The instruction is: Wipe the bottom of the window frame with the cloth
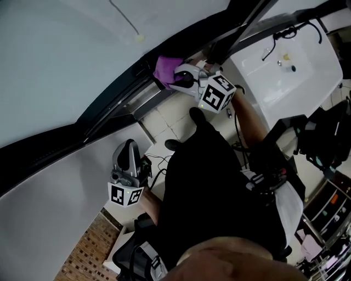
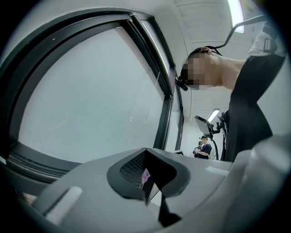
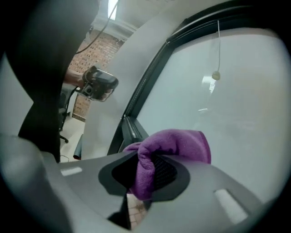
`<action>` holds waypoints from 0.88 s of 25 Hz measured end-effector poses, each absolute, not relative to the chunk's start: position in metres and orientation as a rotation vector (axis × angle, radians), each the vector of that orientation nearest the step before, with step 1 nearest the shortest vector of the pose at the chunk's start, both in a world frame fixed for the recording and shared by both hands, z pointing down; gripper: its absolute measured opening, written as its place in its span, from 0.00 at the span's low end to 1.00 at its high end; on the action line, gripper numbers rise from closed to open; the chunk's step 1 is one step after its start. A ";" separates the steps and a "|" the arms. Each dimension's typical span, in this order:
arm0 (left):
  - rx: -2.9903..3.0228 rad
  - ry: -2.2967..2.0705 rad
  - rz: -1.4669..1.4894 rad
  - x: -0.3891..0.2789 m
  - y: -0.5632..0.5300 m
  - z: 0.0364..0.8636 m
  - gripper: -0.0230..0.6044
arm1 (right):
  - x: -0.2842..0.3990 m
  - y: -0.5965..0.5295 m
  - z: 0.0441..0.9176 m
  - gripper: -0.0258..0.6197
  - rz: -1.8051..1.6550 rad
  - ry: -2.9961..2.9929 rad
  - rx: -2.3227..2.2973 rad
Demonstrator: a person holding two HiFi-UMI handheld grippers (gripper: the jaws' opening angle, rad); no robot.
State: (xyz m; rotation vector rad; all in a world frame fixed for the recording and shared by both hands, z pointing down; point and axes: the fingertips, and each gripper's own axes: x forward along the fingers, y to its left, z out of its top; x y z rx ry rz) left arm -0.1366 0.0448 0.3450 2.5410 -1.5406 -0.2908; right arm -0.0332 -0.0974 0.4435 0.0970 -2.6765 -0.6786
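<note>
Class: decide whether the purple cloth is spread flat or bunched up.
Bunched up: the purple cloth folds over itself, pinched in the right hand-held gripper.

Large pale window pane (image 1: 55, 55), light floor tiles (image 1: 175, 118) beneath (brickwork (image 1: 88, 252) off to one side), strip light (image 2: 235, 13) overhead.

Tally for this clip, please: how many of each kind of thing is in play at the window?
Grippers: 2, the left gripper with jaws together and the right gripper shut on the purple cloth
Purple cloth: 1
Window frame: 1
Total: 4
</note>
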 end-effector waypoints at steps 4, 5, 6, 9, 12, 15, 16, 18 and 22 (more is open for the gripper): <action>2.555 -1.526 -0.287 -0.129 0.035 0.344 0.04 | -0.005 0.000 0.452 0.14 -0.545 -2.703 -0.340; 2.557 -1.527 -0.285 -0.127 0.033 0.344 0.04 | -0.004 0.001 0.450 0.14 -0.519 -2.726 -0.359; 2.560 -1.531 -0.282 -0.125 0.031 0.343 0.04 | -0.006 -0.016 0.446 0.14 -0.515 -2.745 -0.278; 2.569 -1.547 -0.265 -0.116 0.028 0.338 0.04 | -0.019 -0.121 0.436 0.14 -0.592 -2.671 0.244; 2.556 -1.581 -0.249 -0.106 0.025 0.338 0.04 | -0.054 -0.184 0.447 0.14 -0.691 -2.496 0.391; 2.534 -1.633 -0.242 -0.096 0.023 0.337 0.04 | -0.078 -0.186 0.459 0.13 -0.738 -2.427 0.243; 2.527 -1.651 -0.241 -0.093 0.022 0.337 0.04 | -0.076 -0.184 0.461 0.13 -0.726 -2.418 0.207; 2.512 -1.685 -0.233 -0.088 0.018 0.338 0.04 | -0.057 -0.188 0.469 0.13 -0.713 -2.327 0.178; 2.494 -1.713 -0.204 -0.076 0.011 0.342 0.04 | 0.000 -0.226 0.467 0.14 -0.766 -2.130 0.378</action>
